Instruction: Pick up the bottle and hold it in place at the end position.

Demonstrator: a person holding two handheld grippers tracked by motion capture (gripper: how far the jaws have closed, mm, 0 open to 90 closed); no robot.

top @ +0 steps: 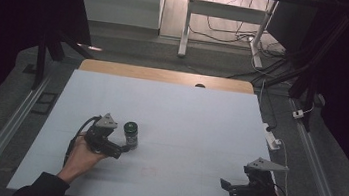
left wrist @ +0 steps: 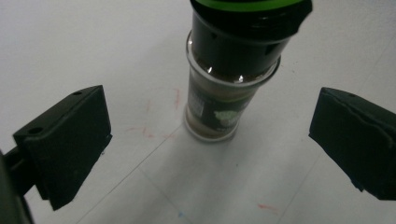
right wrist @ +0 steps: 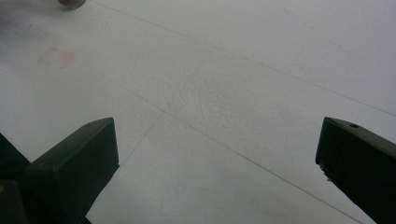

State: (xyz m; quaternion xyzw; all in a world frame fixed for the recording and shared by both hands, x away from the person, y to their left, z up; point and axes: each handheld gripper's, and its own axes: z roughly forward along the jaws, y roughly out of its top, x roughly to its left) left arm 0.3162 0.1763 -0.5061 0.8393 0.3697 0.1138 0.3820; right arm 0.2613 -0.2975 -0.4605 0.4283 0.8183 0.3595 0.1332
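Observation:
A small spice jar (top: 131, 134) with a dark lid ringed in green stands upright on the white table (top: 185, 114), left of centre. In the left gripper view the jar (left wrist: 229, 88) rises between and just beyond the two wide-apart black jaws, touching neither. My left gripper (top: 123, 149) is open, held low right beside the jar. My right gripper (top: 225, 185) is open near the front right of the table, over bare surface. In the right gripper view the jar's base (right wrist: 71, 3) peeks in at the top left corner, and the right gripper (right wrist: 215, 154) holds nothing.
Faint red marks (left wrist: 149, 128) and thin pencil lines cross the white sheet. A wooden strip (top: 165, 75) edges the far side of the table. A white power strip (top: 273, 139) and cables lie off the right edge. Desk legs and wires stand on the floor beyond.

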